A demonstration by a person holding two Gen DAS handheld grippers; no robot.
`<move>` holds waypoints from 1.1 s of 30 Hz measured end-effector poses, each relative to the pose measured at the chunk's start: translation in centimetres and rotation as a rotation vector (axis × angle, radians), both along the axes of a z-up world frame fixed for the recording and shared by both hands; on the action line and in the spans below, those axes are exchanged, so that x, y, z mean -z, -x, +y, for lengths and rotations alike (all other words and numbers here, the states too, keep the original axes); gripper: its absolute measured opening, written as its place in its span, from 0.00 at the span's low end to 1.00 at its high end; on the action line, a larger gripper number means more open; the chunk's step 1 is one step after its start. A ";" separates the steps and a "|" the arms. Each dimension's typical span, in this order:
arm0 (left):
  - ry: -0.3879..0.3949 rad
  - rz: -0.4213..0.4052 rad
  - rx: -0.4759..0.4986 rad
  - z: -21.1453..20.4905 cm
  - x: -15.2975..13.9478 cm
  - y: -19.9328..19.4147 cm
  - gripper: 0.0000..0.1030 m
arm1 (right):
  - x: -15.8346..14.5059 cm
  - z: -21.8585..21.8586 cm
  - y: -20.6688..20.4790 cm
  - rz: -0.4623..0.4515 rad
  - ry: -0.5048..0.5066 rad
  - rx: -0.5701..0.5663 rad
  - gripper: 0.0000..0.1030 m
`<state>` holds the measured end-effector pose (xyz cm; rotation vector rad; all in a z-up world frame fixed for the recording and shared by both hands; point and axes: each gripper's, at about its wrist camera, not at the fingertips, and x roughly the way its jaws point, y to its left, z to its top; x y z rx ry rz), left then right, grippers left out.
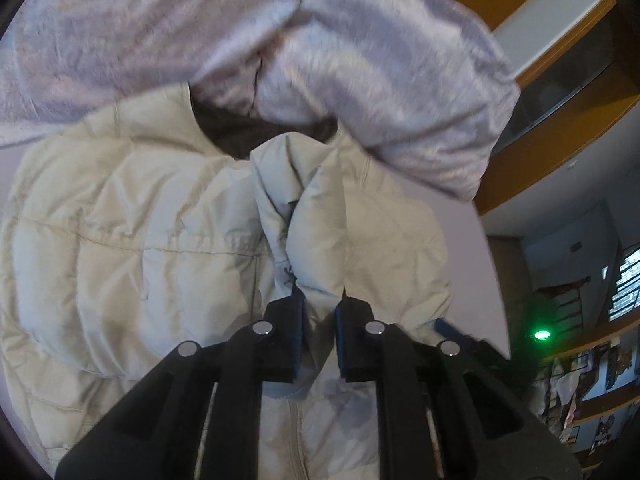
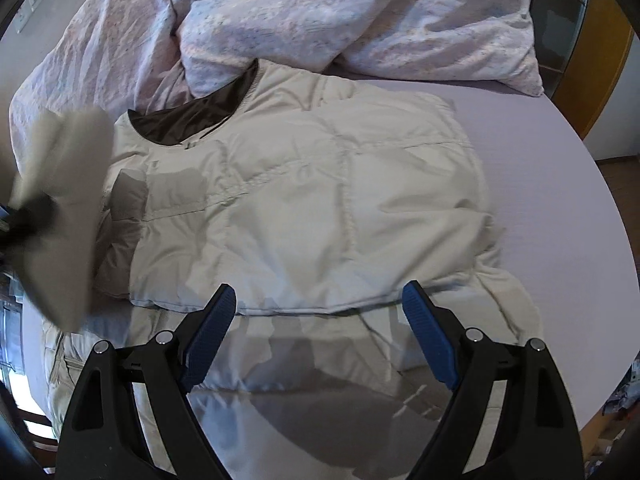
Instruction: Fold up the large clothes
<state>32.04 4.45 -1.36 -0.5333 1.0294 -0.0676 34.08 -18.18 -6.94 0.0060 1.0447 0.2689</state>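
Cream puffy jacket [image 2: 304, 208] lies spread on the bed [image 2: 560, 184], centre frame, below the rumpled duvet [image 2: 280, 12]. Left gripper [image 1: 320, 312] is pinched tight on a bunched-up fold of it; right gripper [image 2: 320, 312] hangs wide open, holding nothing.

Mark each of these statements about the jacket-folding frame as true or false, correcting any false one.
1. The left hand-held gripper pinches a fold of the beige jacket. True.
2. The right hand-held gripper grips the jacket hem. False: its jaws stand wide open with nothing clamped.
3. The jacket lies on a wooden floor. False: it lies on a bed sheet.
4. A crumpled duvet lies beyond the jacket's collar. True.
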 end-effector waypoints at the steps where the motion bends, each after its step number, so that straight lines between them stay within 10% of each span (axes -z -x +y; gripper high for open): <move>1: 0.000 0.026 0.003 -0.4 1.0 -0.3 0.16 | 0.0 -0.3 0.0 0.001 -0.002 0.003 0.84; 10: -0.006 0.044 0.006 -1.3 1.9 -0.6 0.50 | -0.4 -1.1 0.0 -0.011 -0.040 0.001 0.84; 20: -0.095 0.063 -0.111 3.9 1.9 1.9 0.56 | -1.8 4.2 0.5 -0.024 -0.171 -0.178 0.56; 33: -0.195 0.106 -0.212 9.3 2.2 5.2 0.64 | 2.3 9.7 -1.0 0.062 -0.055 -0.239 0.33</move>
